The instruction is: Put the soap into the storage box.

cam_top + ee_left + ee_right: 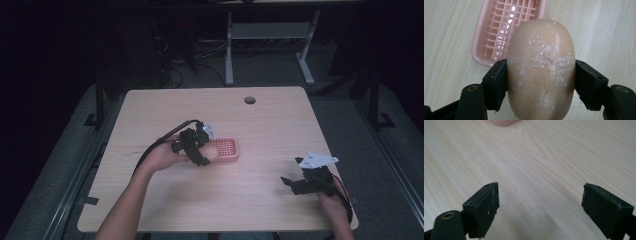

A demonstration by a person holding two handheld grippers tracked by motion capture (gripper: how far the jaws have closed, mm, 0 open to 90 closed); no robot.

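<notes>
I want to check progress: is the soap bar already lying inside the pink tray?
No, the soap bar is clamped between the left gripper's fingers, with the pink tray beyond it.

No text, label, brand, number or sign can be read in any of the pictures. A faint pressed mark is seen on the face of the soap bar point(541, 72) in the left gripper view, but it is too worn and too speckled with white residue to be made out. Nothing legible is carried by the pink soap dish point(499, 30) or the wooden table point(270, 120).
</notes>
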